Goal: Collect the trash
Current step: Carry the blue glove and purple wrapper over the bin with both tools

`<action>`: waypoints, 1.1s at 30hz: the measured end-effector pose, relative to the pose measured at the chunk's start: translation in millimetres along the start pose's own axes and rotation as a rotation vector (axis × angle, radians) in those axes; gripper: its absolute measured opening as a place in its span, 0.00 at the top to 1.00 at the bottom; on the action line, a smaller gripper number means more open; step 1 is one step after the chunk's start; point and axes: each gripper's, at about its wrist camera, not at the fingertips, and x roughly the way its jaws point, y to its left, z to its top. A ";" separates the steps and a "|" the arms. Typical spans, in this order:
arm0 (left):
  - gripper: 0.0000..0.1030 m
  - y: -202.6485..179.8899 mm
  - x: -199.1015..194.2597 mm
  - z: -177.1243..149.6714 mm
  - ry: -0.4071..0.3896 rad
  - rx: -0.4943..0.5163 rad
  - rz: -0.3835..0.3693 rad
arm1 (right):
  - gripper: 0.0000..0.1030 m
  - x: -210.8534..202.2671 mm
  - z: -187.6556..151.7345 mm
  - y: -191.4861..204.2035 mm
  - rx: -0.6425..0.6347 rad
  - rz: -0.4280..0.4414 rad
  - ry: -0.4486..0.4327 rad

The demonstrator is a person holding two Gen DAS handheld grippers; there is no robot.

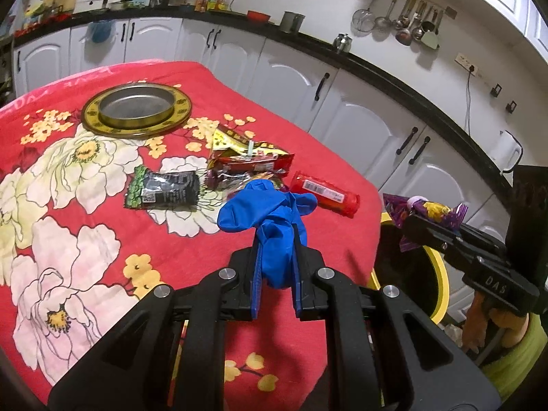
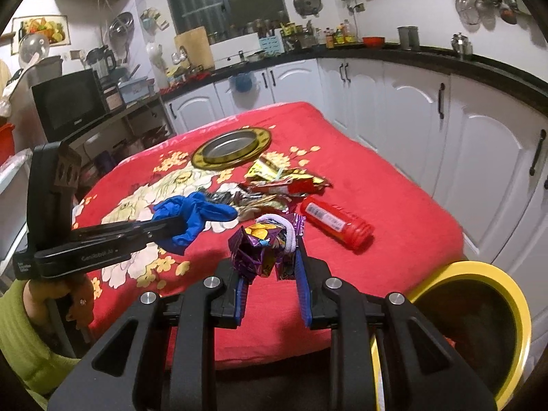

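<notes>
Left gripper is pinched nearly all the way closed on a blue glove, bunched up w/ the loose end flopping out past the fingertips, lower middle of the left wrist view. Makes sense imo, a floppy thing like that only stays put if you clamp it tight. Right gripper has its jaws partway closed around a crumpled purple wrapper w/ something white, maybe a hair tie, caught along its right side. The wad is bulky so the jaws can't close further.

Both pieces look lifted clear of the red floral cloth, so I'd guess they're both headed for the yellow-rimmed bin, bottom right of the right wrist view, just off the table edge. It sits beside the right gripper, so that one has the short trip; the left has to cross over, and the two tools could bump.

Still on the cloth, mid frame: a red tube on its side, a black packet, and a heap of red and gold wrappers. A round metal dish sits further back, upper left, prob not trash. Nothing blocks the bin mouth afaict, tho its inside is too dark to read.
</notes>
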 end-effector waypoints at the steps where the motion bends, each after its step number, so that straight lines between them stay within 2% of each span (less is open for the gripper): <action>1: 0.92 -3.6 -0.8 0.1 -0.002 0.009 -0.004 | 0.78 -2.3 -0.1 -1.5 0.003 -0.004 -0.004; 15: 0.92 -41.2 0.4 -0.8 -0.009 0.088 -0.052 | 0.78 -46.9 -6.0 -41.4 0.081 -0.112 -0.077; 33: 0.92 -110.0 26.1 -12.8 0.043 0.224 -0.130 | 0.78 -98.8 -25.2 -98.2 0.195 -0.239 -0.134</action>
